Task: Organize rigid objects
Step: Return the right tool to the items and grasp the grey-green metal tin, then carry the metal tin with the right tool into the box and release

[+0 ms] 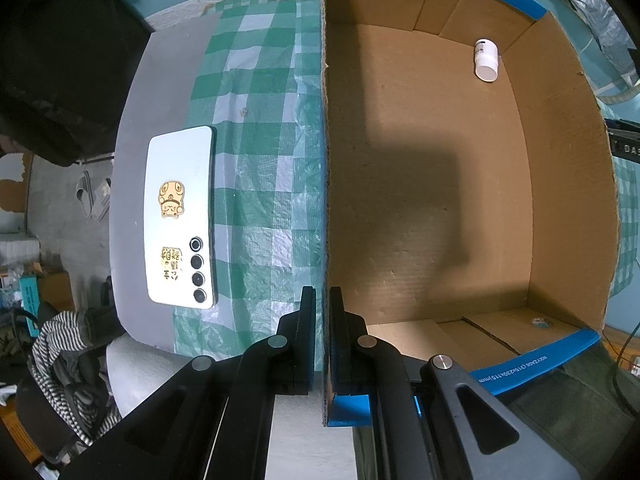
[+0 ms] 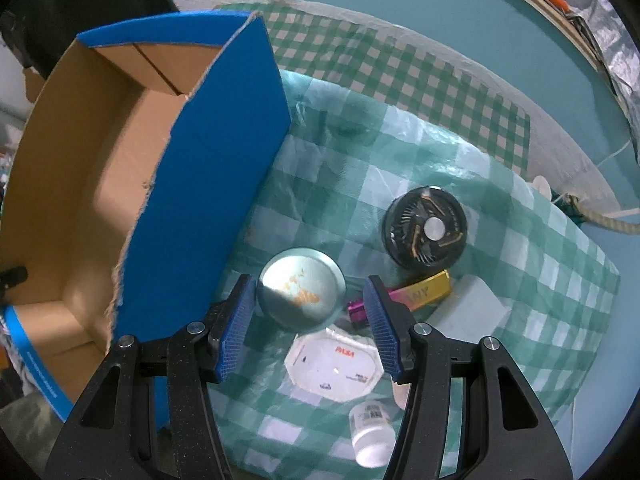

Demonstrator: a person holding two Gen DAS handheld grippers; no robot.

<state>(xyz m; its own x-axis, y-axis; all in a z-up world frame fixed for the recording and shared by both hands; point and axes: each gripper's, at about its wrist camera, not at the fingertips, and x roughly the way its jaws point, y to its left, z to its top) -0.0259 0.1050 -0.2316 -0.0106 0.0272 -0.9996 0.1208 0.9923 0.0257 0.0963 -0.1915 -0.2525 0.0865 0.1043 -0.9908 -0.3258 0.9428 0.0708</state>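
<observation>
The round tin (image 2: pixel 301 288) lies on the checked cloth just beside the box (image 2: pixel 208 184), between the apart jaws of the right hand-held gripper (image 2: pixel 310 330). Lower squarely and close across its widest part. The purple item (image 2: pixel 357 309) and white lid (image 2: pixel 334 364) crowd it. The left hand-held gripper (image 1: pixel 322 344) is clamped on the box wall.

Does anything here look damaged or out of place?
Yes. The cardboard box has a torn, ragged top edge on its blue wall, most visibly near the right gripper. The round metal lid carries orange, rust-like stains. Inside the box, the white bottle lies on its side.
</observation>
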